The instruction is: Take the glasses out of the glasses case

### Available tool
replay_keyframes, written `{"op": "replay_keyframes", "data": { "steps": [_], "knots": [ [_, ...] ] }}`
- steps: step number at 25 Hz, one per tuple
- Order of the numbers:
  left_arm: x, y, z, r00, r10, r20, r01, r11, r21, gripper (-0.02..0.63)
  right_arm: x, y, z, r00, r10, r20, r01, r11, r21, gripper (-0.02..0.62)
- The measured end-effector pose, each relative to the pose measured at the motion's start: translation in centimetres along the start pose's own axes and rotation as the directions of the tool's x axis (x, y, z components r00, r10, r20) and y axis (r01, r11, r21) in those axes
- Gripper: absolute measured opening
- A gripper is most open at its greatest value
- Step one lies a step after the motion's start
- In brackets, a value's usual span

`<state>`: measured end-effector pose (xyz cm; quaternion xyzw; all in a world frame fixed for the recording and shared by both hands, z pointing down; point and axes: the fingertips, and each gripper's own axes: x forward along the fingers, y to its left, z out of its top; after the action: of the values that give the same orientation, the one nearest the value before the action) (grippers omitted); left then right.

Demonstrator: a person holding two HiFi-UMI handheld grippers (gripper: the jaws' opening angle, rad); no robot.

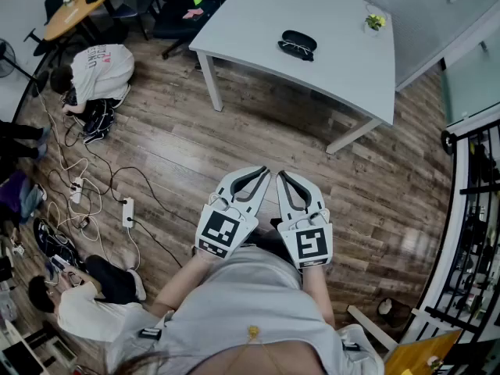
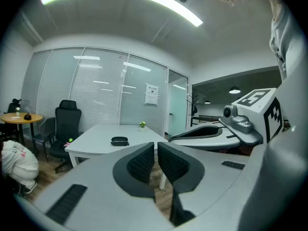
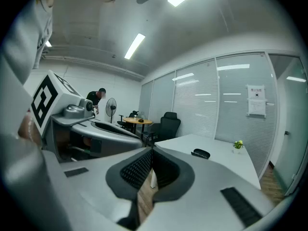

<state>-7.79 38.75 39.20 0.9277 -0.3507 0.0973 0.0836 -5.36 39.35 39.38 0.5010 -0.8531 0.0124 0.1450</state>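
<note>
A black glasses case (image 1: 298, 44) lies closed on the white table (image 1: 258, 22), far ahead of me across the wooden floor. It also shows small in the left gripper view as the case (image 2: 119, 140) and in the right gripper view as the case (image 3: 200, 153). I hold both grippers close to my body, side by side and well short of the table. My left gripper (image 1: 266, 171) is shut with nothing between its pads (image 2: 144, 162). My right gripper (image 1: 280, 174) is shut too, its fingertips touching, nothing held. No glasses are visible.
A small potted plant (image 1: 375, 22) stands at the table's far right corner. Black office chairs (image 1: 183, 6) and a round wooden table (image 1: 82, 2) are at the back left. People crouch by cables and a power strip (image 1: 127, 211) at the left. A black railing (image 1: 476, 233) runs along the right.
</note>
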Motion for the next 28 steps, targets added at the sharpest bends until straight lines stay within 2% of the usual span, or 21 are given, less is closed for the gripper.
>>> {"op": "replay_keyframes", "data": {
  "steps": [4,6,11,17,28],
  "knots": [
    [-0.2,0.1,0.3,1.000,0.021,0.014,-0.020,1.000,-0.011,0.050,-0.5,-0.7,0.5,0.999,-0.020,0.029,0.018,0.999,0.048,0.023],
    [-0.2,0.4,0.2,1.000,0.020,0.017,-0.019,1.000,-0.017,0.111,-0.5,-0.8,0.4,0.999,-0.025,0.028,0.024,0.998,0.052,0.031],
    [-0.4,0.9,0.1,1.000,0.016,0.019,-0.016,0.999,-0.031,0.112,-0.1,-0.8,-0.4,1.000,-0.027,0.003,0.026,0.998,0.052,0.069],
    [0.8,1.9,0.2,1.000,0.017,0.016,-0.016,0.999,-0.038,0.112,1.3,-1.9,-0.4,1.000,-0.030,-0.001,0.030,0.998,0.050,0.071],
    [7.7,7.9,2.5,0.999,0.044,0.021,-0.043,0.999,-0.028,0.112,9.4,-7.7,1.6,0.999,0.016,0.028,-0.016,1.000,0.021,0.071]
  ]
}}
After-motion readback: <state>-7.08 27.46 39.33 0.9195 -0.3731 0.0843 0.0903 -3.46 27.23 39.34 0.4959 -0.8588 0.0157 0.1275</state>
